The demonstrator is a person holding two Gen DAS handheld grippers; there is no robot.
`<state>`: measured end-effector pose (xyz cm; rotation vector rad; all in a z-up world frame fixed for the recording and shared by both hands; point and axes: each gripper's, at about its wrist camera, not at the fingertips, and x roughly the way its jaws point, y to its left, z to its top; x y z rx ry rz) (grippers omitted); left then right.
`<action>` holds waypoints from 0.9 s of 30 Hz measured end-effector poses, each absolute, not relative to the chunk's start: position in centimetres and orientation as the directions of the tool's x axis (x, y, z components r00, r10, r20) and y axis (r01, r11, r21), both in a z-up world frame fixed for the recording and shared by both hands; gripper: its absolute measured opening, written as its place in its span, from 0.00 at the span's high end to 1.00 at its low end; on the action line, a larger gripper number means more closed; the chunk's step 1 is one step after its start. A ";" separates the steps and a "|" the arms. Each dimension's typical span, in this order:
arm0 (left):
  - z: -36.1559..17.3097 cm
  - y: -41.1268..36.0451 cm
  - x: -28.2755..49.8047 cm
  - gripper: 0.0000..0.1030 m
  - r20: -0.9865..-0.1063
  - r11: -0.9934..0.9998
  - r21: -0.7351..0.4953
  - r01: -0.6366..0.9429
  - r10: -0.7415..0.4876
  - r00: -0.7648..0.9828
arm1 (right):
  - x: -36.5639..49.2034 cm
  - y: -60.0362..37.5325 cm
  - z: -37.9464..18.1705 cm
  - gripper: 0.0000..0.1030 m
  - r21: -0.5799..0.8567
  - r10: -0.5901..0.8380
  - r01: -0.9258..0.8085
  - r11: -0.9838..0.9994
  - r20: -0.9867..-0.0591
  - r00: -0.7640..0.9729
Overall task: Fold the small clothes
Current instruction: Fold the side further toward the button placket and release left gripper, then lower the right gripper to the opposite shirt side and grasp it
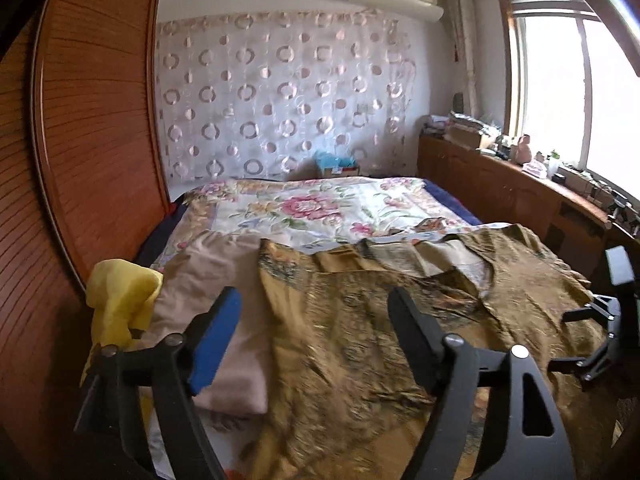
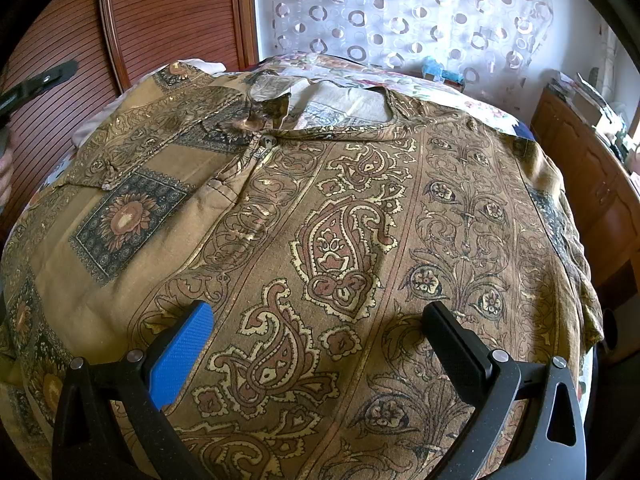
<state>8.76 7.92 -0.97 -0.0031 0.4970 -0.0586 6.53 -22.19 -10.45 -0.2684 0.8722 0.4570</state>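
A brown paisley-patterned shirt (image 2: 344, 232) lies spread face up on the bed, collar and top button toward the far wall; it also shows in the left wrist view (image 1: 360, 320). My right gripper (image 2: 320, 316) is open and empty, hovering low over the shirt's front. My left gripper (image 1: 314, 304) is open and empty above the shirt's left part. The right gripper also shows at the right edge of the left wrist view (image 1: 592, 340). A folded beige garment (image 1: 224, 312) lies left of the shirt. A yellow cloth (image 1: 120, 300) sits at the bed's left edge.
The bed carries a floral cover (image 1: 304, 208). A wooden sliding wardrobe door (image 1: 88, 140) stands close on the left. A wooden cabinet (image 1: 500, 184) with clutter runs under the window on the right. A sheer circle-patterned curtain (image 1: 280, 92) hangs at the far wall.
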 end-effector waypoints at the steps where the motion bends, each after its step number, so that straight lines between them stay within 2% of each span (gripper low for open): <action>1: -1.1 7.6 8.4 0.23 -0.474 0.998 -0.023 0.060 -0.064 0.878 | 6.5 -22.2 -10.5 0.00 -0.042 0.274 -0.489 0.871 -0.785 0.556; 17: -2.5 2.1 4.2 0.22 -0.470 0.993 -0.049 0.106 -0.117 0.875 | 6.5 -22.4 -10.3 0.00 -0.036 0.273 -0.474 0.880 -0.777 0.567; 27: -3.5 -1.1 3.0 0.22 -0.488 0.985 -0.024 0.168 -0.159 0.858 | 3.6 -28.2 -7.5 0.00 -0.030 0.237 -0.332 0.943 -0.639 0.732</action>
